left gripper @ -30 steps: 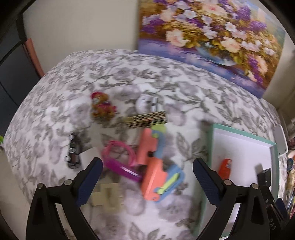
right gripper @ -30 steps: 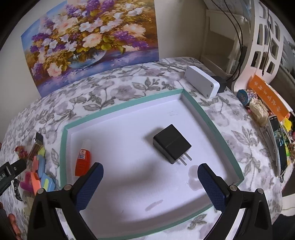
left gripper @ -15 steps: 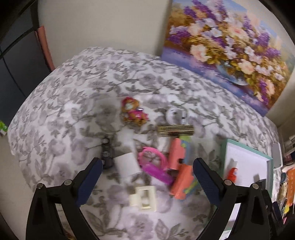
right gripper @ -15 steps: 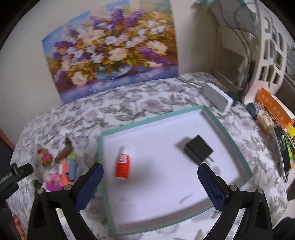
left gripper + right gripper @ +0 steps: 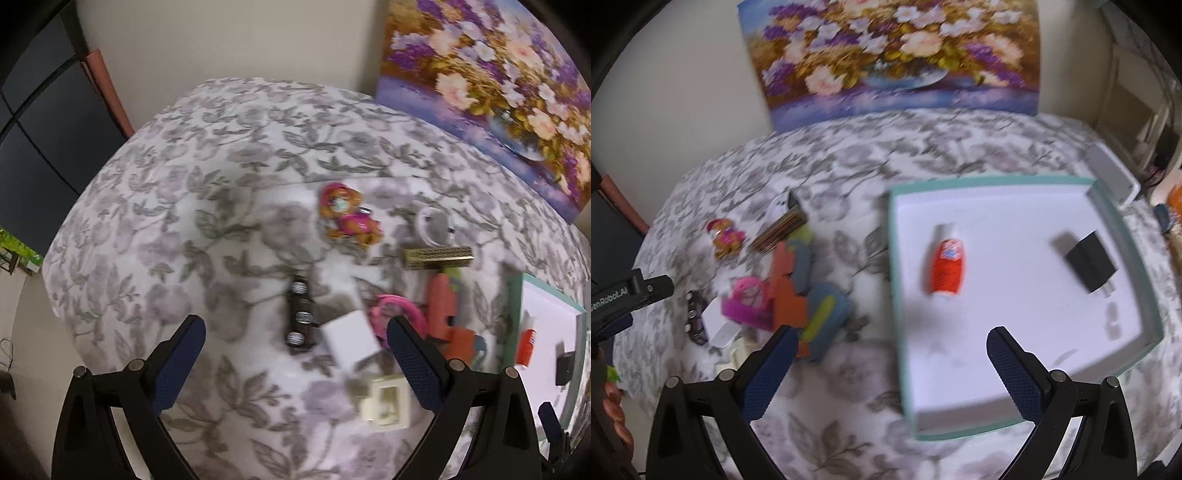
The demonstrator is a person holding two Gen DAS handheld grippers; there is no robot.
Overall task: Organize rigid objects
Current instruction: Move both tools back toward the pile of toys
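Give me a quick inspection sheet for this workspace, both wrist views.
Surface: floral tablecloth, partly blurred.
Job's things: teal-rimmed tray holds orange bottle and black charger; loose pile beside it includes cartoon figure, toy car, white block, pink ring, cream frame.
Clutter: white box behind the tray.
Grippers: left gripper open over the pile; right gripper open by the tray's near-left corner. Both empty.
Cables: nothing seen.
Surroundings: flower painting against the wall.
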